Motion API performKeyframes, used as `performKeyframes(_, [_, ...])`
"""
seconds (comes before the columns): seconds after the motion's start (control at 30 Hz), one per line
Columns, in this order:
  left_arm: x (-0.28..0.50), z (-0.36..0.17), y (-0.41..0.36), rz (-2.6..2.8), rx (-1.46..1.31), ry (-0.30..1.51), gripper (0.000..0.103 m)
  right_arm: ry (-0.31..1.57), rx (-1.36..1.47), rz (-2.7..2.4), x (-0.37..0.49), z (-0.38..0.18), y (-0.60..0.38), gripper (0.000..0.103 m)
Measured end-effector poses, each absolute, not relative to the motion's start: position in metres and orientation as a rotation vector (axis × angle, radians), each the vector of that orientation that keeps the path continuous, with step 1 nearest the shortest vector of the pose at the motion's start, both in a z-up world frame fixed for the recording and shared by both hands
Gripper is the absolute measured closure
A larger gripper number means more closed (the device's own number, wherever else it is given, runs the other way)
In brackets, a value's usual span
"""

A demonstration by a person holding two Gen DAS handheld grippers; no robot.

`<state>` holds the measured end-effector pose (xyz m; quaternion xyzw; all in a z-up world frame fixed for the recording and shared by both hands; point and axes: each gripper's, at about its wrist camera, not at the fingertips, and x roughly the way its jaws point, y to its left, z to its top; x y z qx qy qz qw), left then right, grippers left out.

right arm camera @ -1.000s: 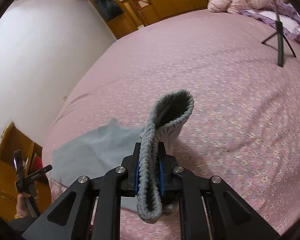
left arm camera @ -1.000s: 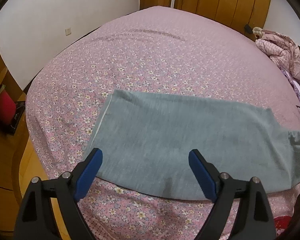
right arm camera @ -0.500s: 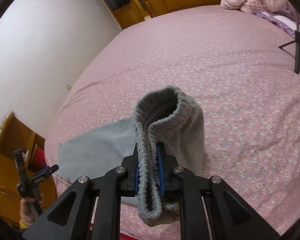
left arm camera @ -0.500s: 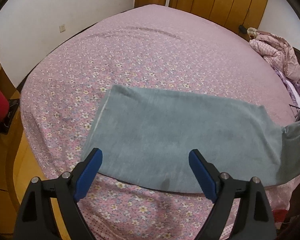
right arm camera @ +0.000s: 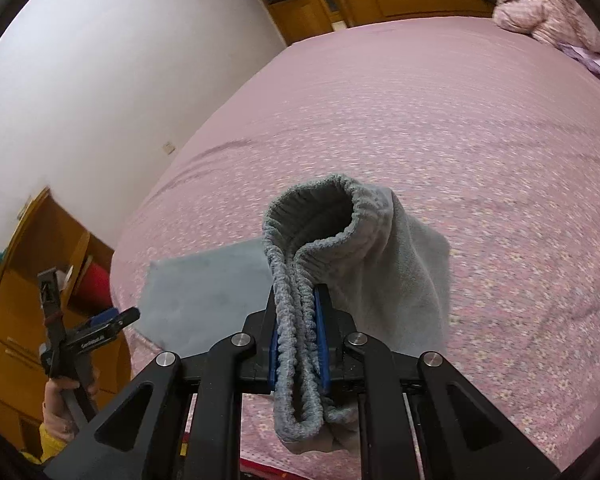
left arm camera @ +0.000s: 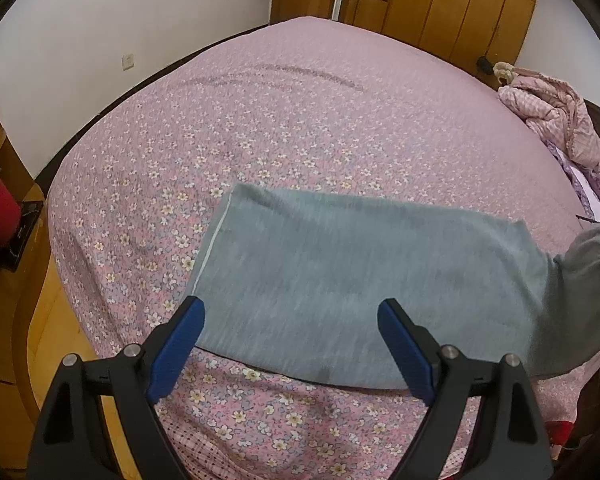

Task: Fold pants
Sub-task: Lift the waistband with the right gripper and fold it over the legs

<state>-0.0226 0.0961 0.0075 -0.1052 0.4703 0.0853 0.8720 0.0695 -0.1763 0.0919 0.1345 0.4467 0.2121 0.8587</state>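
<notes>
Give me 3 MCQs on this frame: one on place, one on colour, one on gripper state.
1. Where do the pants lie?
A. on the floor
B. on the flowered bed cover
C. in the wardrobe

2. What colour are the pads on the left gripper fingers?
A. blue
B. red
C. white

3. What is the right gripper doing?
A. open above the bed
B. shut on nothing
C. shut on the ribbed waistband

Key: 1 B, the grey cloth lies spread on the pink cover near its edge. 2 A, both pads show blue in the left wrist view. 3 C, the waistband is pinched between the fingers and lifted, while the left gripper is open.
</notes>
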Motion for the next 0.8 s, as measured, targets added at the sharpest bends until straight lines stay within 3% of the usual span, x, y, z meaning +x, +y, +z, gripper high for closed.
performKeyframes(0.8, [-0.03, 0.016, 0.12, 0.256, -0.256, 0.976, 0.012, 1.026, 0.126, 0.646, 0.088, 0.097, -0.049, 0.087])
